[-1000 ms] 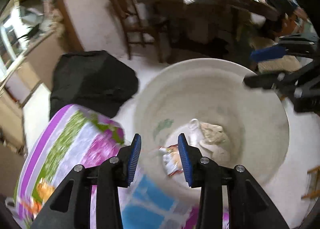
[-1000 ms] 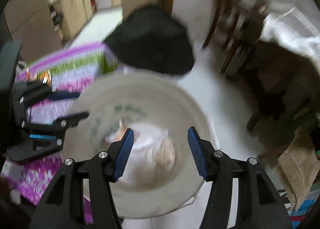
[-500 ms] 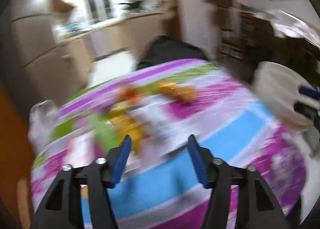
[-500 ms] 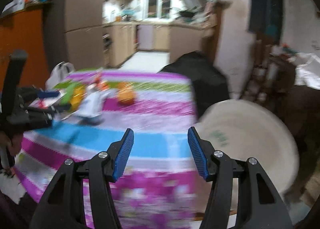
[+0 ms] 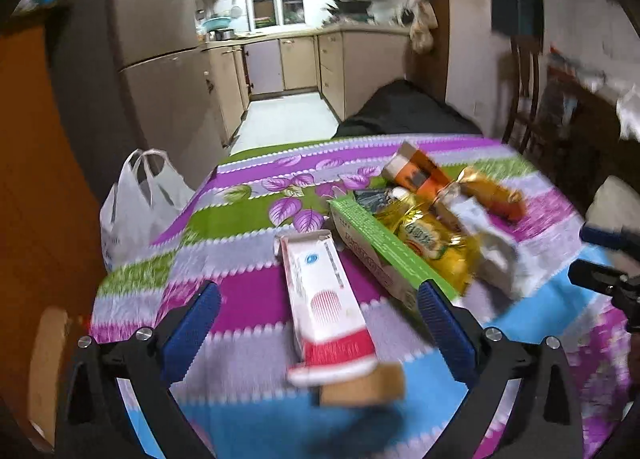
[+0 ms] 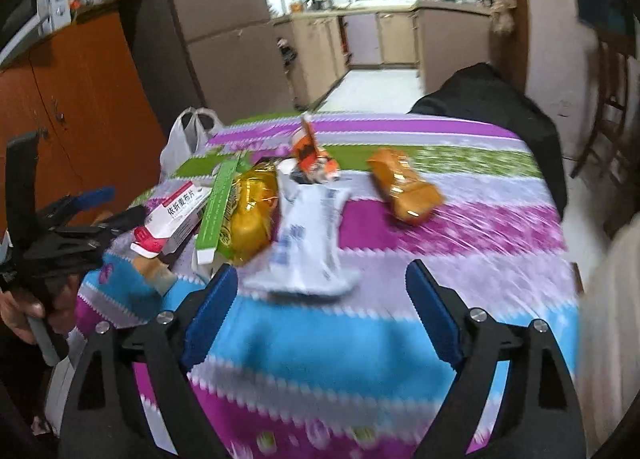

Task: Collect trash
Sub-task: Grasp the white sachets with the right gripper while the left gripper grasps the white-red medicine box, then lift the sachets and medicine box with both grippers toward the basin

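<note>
Trash lies on a striped tablecloth (image 5: 248, 227). A white-and-red box (image 5: 320, 291) lies lengthwise between the jaws of my left gripper (image 5: 318, 293), which are opening and do not touch it. Beside it are a green box (image 5: 380, 247), a yellow packet (image 5: 432, 239), a white wrapper (image 5: 492, 255) and an orange packet (image 5: 496, 191). My right gripper (image 6: 322, 275) is opening too, empty, with the white wrapper (image 6: 312, 235) just ahead of its fingertips. The orange packet (image 6: 404, 187) lies further right. The left gripper (image 6: 116, 203) shows at the left edge.
The white bucket (image 6: 612, 279) stands off the table's right edge. A black bag (image 6: 492, 107) sits behind the table, a white plastic bag (image 5: 140, 207) at its left corner. An orange-and-white box (image 5: 416, 173) lies at the back. Kitchen cabinets and chairs are beyond.
Both grippers have swung from over the white bucket to the table with the trash. Both pairs of jaws now stand much wider.
</note>
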The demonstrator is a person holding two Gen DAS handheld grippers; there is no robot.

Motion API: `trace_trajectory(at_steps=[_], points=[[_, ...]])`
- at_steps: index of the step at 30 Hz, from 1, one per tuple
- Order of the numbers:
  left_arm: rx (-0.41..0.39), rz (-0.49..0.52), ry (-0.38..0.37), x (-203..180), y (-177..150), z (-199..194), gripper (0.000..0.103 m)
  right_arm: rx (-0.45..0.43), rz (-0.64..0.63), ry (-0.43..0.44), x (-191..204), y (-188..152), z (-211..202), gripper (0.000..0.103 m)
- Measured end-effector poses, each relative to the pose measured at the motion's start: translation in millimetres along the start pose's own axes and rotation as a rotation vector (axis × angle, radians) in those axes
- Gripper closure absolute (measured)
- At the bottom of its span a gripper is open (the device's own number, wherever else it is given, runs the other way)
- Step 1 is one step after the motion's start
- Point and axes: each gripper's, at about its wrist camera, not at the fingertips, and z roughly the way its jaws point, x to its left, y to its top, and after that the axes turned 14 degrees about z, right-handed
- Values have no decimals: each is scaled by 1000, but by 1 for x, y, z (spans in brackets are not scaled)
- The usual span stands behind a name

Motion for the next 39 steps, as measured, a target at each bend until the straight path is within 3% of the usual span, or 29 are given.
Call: trace_trajectory(at_steps=[3, 5, 7, 8, 9, 15, 24, 32, 36, 39], points=[[63, 39, 3, -5, 4, 32, 6, 81, -15, -49, 3, 10, 37, 20], [108, 24, -15, -4, 3, 49, 14, 123, -2, -56, -1, 13, 53, 20], [144, -1, -59, 0, 1, 64, 30, 165, 13, -44, -4, 16, 68, 22], [159, -11, -79, 1, -2, 70, 35, 183, 15, -36, -4, 16, 73, 30], [168, -16, -95, 1, -4, 74, 48, 202, 24, -30, -5, 16, 78, 39], [140, -53, -116, 6, -11, 75, 60, 160, -10, -26, 3, 13, 68, 63], [29, -32, 6, 13, 2, -4, 60, 69, -19, -14, -2, -3, 1, 71], [-141, 78, 0, -34, 23, -91, 60, -13, -5, 13, 3, -10, -66, 71], [-200, 98, -26, -54, 31, -117, 60, -48, 26, 27, 2, -12, -82, 71], [-257, 138, 5, -71, 37, -140, 60, -58, 36, 28, 4, -16, -87, 71]])
